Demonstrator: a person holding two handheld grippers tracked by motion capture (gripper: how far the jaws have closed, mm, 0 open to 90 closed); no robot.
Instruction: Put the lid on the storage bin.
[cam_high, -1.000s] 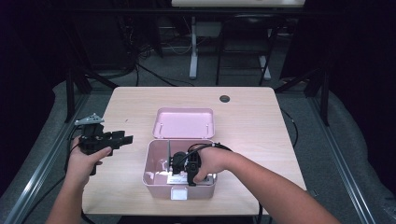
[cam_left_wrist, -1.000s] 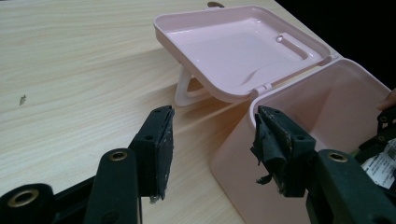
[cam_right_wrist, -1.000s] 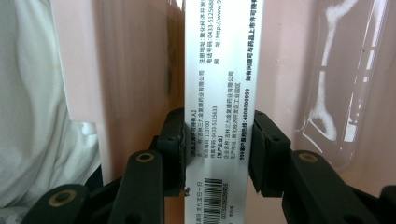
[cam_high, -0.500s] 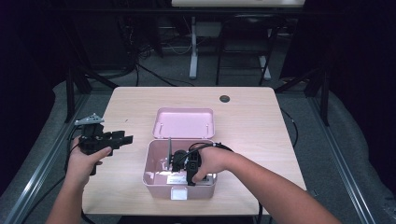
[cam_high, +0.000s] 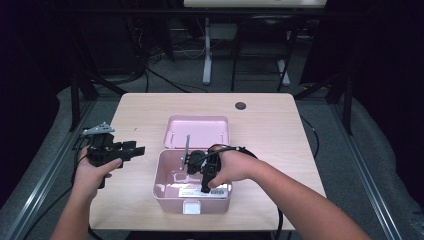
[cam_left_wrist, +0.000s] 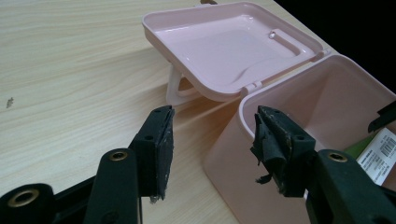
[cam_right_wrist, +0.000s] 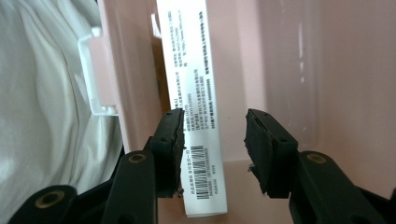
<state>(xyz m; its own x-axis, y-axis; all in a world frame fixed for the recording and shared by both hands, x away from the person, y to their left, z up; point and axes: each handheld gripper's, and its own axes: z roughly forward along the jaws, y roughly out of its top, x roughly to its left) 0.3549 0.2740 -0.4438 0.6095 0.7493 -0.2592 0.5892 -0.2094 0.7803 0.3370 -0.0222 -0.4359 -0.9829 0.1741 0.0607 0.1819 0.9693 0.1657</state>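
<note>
We see the right gripper open inside the pink box, jaws straddling a white barcoded packet, print too small to read. Left gripper open beside box.

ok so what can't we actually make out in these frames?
- High view: contents of the open pink plastic box sit mostly under the right tool and hand.
- Right gripper view: small print on the white labelled package is too blurred to read; its lower end is cut by the frame edge.
- Left gripper view: the box interior is cut off at the right edge; the left tool is open, beside the box.
</note>
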